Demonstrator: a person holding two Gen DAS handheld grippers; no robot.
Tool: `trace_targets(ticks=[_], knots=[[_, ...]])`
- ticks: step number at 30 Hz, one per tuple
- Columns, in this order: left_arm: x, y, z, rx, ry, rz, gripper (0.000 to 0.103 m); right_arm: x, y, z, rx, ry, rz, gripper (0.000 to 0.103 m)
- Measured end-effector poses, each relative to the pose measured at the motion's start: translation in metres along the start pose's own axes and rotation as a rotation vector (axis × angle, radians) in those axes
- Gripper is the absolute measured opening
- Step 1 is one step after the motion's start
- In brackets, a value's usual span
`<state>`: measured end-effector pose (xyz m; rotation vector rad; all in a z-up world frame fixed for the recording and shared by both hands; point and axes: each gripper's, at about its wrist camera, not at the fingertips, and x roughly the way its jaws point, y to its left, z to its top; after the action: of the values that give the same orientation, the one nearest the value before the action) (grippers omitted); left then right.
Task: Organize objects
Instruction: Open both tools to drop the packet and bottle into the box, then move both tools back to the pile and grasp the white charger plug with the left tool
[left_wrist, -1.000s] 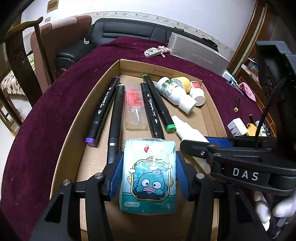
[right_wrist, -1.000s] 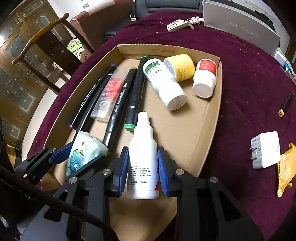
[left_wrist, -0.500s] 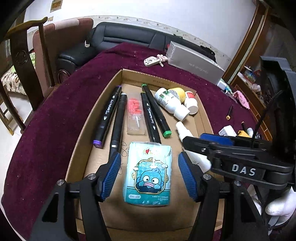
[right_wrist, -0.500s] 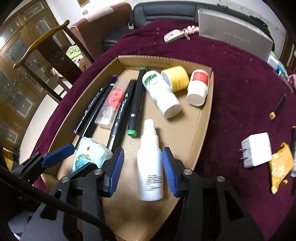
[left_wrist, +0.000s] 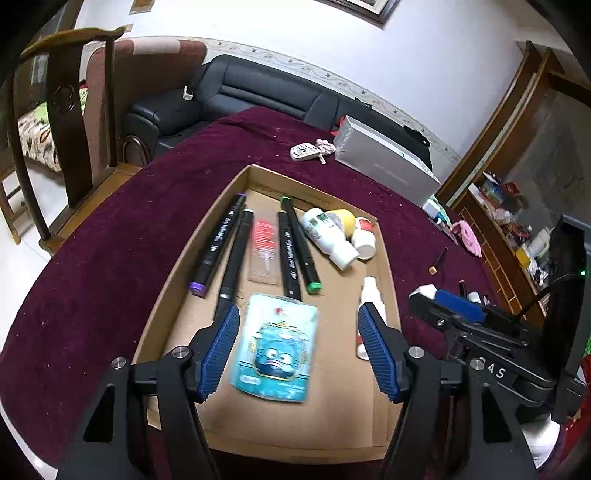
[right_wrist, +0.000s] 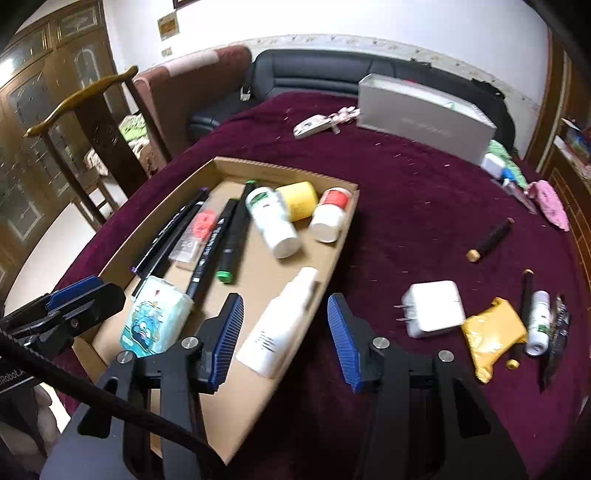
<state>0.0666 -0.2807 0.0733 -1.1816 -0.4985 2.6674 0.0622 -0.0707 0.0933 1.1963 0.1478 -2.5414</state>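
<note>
A shallow cardboard tray (left_wrist: 388, 291) (right_wrist: 343, 236) sits on a maroon tablecloth. A blue cartoon tissue pack (left_wrist: 275, 341) (right_wrist: 153, 319) lies in its near part. A white spray bottle (right_wrist: 280, 325) (left_wrist: 369, 299) lies by the tray's right wall. My left gripper (left_wrist: 297, 343) is open above the tissue pack, not touching it. My right gripper (right_wrist: 284, 332) is open above the spray bottle, apart from it. Several black markers (left_wrist: 221, 243) and white pill bottles (right_wrist: 273, 221) lie further back in the tray.
Right of the tray lie a white charger (right_wrist: 434, 308), a yellow packet (right_wrist: 493, 338), a small bottle (right_wrist: 537, 321) and a dark tube (right_wrist: 489, 240). A grey box (right_wrist: 424, 114) and a key fob (right_wrist: 314, 125) sit at the back. A wooden chair (left_wrist: 74, 122) stands left.
Both grippers opened, let go of the tissue pack and the spray bottle, and pulled back and up. Both objects now lie in the tray.
</note>
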Motion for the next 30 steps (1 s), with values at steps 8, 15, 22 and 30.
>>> trace_targets(ticks=[8,15,22,30], knots=[[-0.001,-0.048,-0.01,0.082,0.014,-0.011,0.061,-0.034,-0.036,-0.018,0.01,-0.107,-0.135,0.055],[0.008,-0.096,-0.02,0.172,0.052,-0.027,0.061,-0.044,-0.074,-0.035,0.053,-0.121,-0.191,0.055],[0.023,-0.145,-0.031,0.256,0.093,-0.032,0.061,-0.044,-0.119,-0.052,0.126,-0.104,-0.211,0.056],[0.057,-0.197,-0.046,0.356,0.166,-0.035,0.061,-0.044,-0.17,-0.07,0.205,-0.081,-0.247,0.058]])
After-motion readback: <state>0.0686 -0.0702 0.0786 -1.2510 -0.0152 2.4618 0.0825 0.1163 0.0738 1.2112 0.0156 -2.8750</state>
